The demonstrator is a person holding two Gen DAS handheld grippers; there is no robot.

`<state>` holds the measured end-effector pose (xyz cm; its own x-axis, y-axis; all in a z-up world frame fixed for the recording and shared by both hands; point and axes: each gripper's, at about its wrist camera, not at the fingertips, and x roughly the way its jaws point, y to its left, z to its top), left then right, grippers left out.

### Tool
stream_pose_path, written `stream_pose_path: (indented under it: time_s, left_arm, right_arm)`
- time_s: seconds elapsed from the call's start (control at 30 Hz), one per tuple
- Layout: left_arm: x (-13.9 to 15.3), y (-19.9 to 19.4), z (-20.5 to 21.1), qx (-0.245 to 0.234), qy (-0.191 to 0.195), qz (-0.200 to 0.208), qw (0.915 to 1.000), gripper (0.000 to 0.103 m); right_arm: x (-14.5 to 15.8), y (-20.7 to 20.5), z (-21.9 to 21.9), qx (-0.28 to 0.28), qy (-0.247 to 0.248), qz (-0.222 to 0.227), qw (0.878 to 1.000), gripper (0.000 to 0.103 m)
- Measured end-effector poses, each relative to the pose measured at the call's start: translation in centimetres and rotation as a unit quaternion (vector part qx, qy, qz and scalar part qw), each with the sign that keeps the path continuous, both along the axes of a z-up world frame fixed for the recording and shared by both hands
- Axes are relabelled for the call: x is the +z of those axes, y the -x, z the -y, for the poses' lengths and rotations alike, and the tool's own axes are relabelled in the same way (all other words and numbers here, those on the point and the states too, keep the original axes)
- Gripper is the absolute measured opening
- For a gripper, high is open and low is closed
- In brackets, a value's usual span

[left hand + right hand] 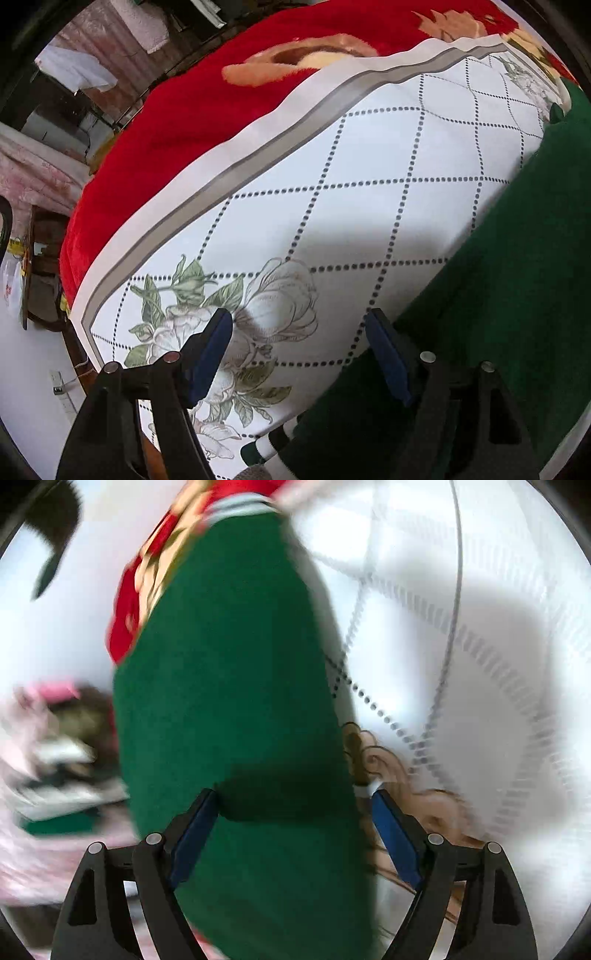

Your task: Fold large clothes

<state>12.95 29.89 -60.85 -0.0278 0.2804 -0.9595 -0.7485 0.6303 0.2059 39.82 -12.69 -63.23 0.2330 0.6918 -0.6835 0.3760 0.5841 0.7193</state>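
**Green garment laid out for folding**

A green garment (498, 277) is seen spread on a white floral sheet (332, 184) over a red blanket (192, 110). Jaws of left gripper (299, 354) and right gripper (295, 830) are held wide apart, gripping nothing. The knit is judged soft and limp, best taken at its striped hem (273, 443). No containers are shown.

Left wrist view looking down obliquely from close above the white floral sheet (369, 177), green garment (517, 295) at right. Right wrist view, blurred, hovering nearer over the same garment (229, 686) and sheet (498, 664).
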Motion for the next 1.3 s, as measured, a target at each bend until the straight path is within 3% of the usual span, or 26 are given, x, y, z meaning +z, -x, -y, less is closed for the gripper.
stream_pose_path:
  time_s: [0.03, 0.07, 0.13, 0.23, 0.33, 0.43, 0.57, 0.67, 0.77, 0.83, 0.87, 0.9, 0.93, 1.0, 1.1, 1.17, 1.2, 1.3]
  left_arm:
    - [0.2, 0.3, 0.3, -0.006, -0.006, -0.004, 1.0000, 0.073]
    - [0.4, 0.3, 0.6, -0.014, -0.015, -0.007, 0.9998, 0.073]
    - [1.2, 0.4, 1.4, -0.029, -0.039, -0.012, 0.9988, 0.073]
    - [2.5, 0.1, 2.6, -0.044, -0.053, -0.011, 0.9976, 0.073]
    - [4.7, -0.1, 4.5, -0.064, -0.065, -0.001, 0.9959, 0.073]
    - [7.1, -0.2, 5.9, -0.087, -0.070, 0.014, 0.9936, 0.073]
    - [9.4, -0.4, 9.3, -0.123, -0.067, 0.028, 0.9898, 0.073]
    - [9.8, -1.4, 12.7, -0.147, -0.039, 0.034, 0.9877, 0.073]
    - [9.5, -2.1, 16.6, -0.174, -0.003, 0.040, 0.9840, 0.073]
    - [8.9, -2.9, 19.5, -0.190, 0.018, 0.039, 0.9808, 0.075]
    - [8.4, -3.5, 20.9, -0.195, 0.031, 0.039, 0.9795, 0.086]
    - [7.9, -4.4, 22.1, -0.199, 0.047, 0.043, 0.9779, 0.098]
    - [7.5, -5.3, 23.0, -0.200, 0.057, 0.047, 0.9770, 0.099]
    - [6.4, -7.4, 24.6, -0.205, 0.067, 0.057, 0.9748, 0.099]
    - [4.5, -10.5, 25.5, -0.202, 0.061, 0.057, 0.9759, 0.099]
    - [2.3, -12.2, 24.9, -0.193, 0.039, 0.034, 0.9799, 0.099]
    - [0.4, -13.1, 24.2, -0.183, 0.044, 0.019, 0.9819, 0.102]
    - [-2.7, -14.1, 22.2, -0.157, 0.071, 0.016, 0.9850, 0.103]
  right_arm:
    - [-0.7, -0.1, -0.1, -0.014, -0.033, 0.020, 0.999, 0.088]
    - [-0.8, -0.3, -0.4, -0.013, -0.036, 0.040, 0.998, 0.085]
    - [-0.3, -0.3, -1.3, 0.002, -0.010, 0.062, 0.998, 0.043]
    - [-0.3, 1.2, -0.1, -0.024, -0.038, 0.061, 0.997, 0.022]
    - [0.8, 4.7, 2.6, -0.070, -0.062, 0.057, 0.994, 0.020]
    - [2.3, 10.0, 6.2, -0.105, -0.057, 0.041, 0.992, 0.019]
    - [5.3, 21.8, 12.9, -0.126, 0.015, -0.007, 0.992, 0.019]
    - [5.7, 28.6, 16.0, -0.079, 0.065, -0.058, 0.993, 0.025]
    - [5.3, 32.9, 18.7, 0.001, 0.122, -0.135, 0.983, 0.029]
    - [6.6, 34.1, 20.7, 0.020, 0.150, -0.135, 0.979, 0.033]
    - [7.9, 34.1, 21.7, 0.026, 0.174, -0.123, 0.977, 0.038]
    - [9.6, 33.8, 22.5, 0.034, 0.198, -0.106, 0.974, 0.049]
    - [11.2, 33.1, 23.2, 0.039, 0.217, -0.085, 0.972, 0.056]
    - [12.9, 31.4, 24.4, 0.056, 0.237, -0.046, 0.969, 0.059]
    - [13.6, 25.9, 23.4, 0.094, 0.242, -0.014, 0.966, 0.059]
    - [12.6, 21.2, 21.8, 0.125, 0.229, 0.010, 0.965, 0.057]
    - [12.2, 19.3, 20.5, 0.138, 0.235, 0.011, 0.962, 0.046]
    - [8.8, 12.5, 18.6, 0.167, 0.246, 0.003, 0.955, 0.034]
